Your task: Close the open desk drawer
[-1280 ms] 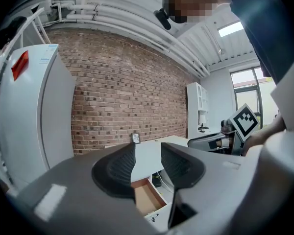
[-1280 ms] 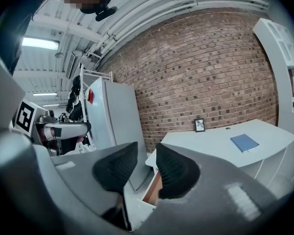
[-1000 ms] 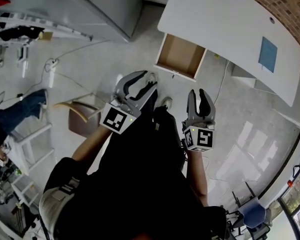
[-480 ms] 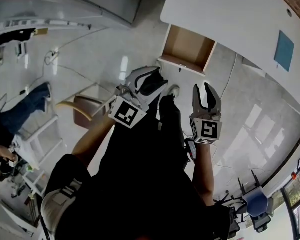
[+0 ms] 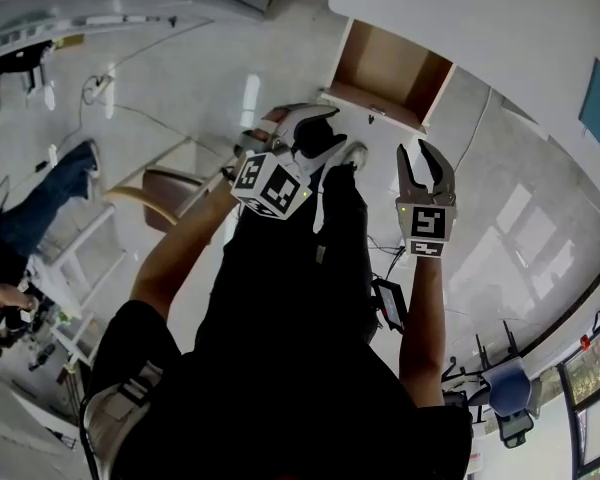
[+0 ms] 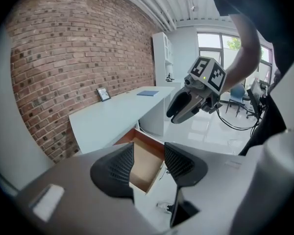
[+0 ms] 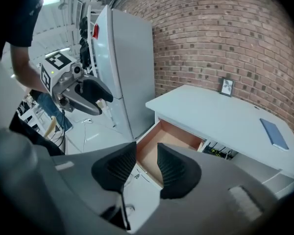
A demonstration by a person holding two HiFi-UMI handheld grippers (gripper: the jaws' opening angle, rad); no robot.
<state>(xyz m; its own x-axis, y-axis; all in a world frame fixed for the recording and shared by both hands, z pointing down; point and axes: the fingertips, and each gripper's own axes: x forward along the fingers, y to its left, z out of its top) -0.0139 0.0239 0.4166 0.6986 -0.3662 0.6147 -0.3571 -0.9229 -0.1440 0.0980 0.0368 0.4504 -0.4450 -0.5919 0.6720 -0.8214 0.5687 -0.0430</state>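
The open drawer (image 5: pixel 392 71) sticks out of the white desk (image 5: pixel 480 28), showing a bare wooden inside and a white front. Both grippers hover in the air short of it, apart from it and pointing down at it. My left gripper (image 5: pixel 325 133) has its jaws opening with nothing between them; in the left gripper view the drawer (image 6: pixel 143 177) shows through the gap of that gripper (image 6: pixel 148 153). My right gripper (image 5: pixel 423 163) is open and empty. In the right gripper view, the drawer (image 7: pixel 174 136) lies just beyond that gripper (image 7: pixel 147 160).
A wooden chair (image 5: pixel 165 208) stands on the floor to the left, with a person in jeans (image 5: pixel 40 208) beyond it. A tall white cabinet (image 7: pixel 125 67) stands beside the desk. On the desk are a small picture frame (image 7: pixel 227 87) and a blue book (image 7: pixel 273 133). Cables run across the floor.
Both grippers have sunk and come nearer to the drawer, tilting downward. Their jaws stand a little wider than before.
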